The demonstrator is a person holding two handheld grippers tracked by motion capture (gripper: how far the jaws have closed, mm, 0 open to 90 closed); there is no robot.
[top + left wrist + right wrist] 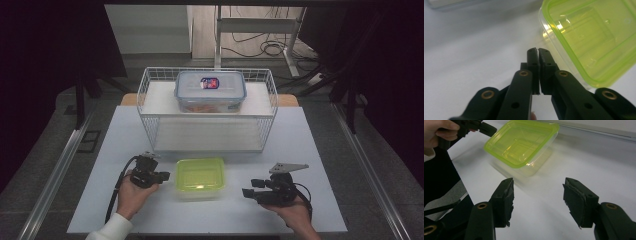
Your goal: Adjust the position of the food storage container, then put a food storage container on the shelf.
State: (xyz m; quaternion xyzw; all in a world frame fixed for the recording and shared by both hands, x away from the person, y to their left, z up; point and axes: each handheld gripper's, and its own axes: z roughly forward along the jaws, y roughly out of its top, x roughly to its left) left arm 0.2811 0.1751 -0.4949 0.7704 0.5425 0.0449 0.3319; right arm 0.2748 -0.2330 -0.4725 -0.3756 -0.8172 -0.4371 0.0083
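Two grippers flank green-lidded box [200, 178]: left gripper [164, 176], jaws together, nearer at nine o'clock; right gripper [246, 192], jaws apart, three o'clock.

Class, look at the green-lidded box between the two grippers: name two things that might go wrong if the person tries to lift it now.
1. The left gripper is shut beside the green-lidded box, so it may push the box across the table rather than grasp it.
2. The right gripper is open but apart from the box; a one-sided grab could tilt the smooth box or let it slip.
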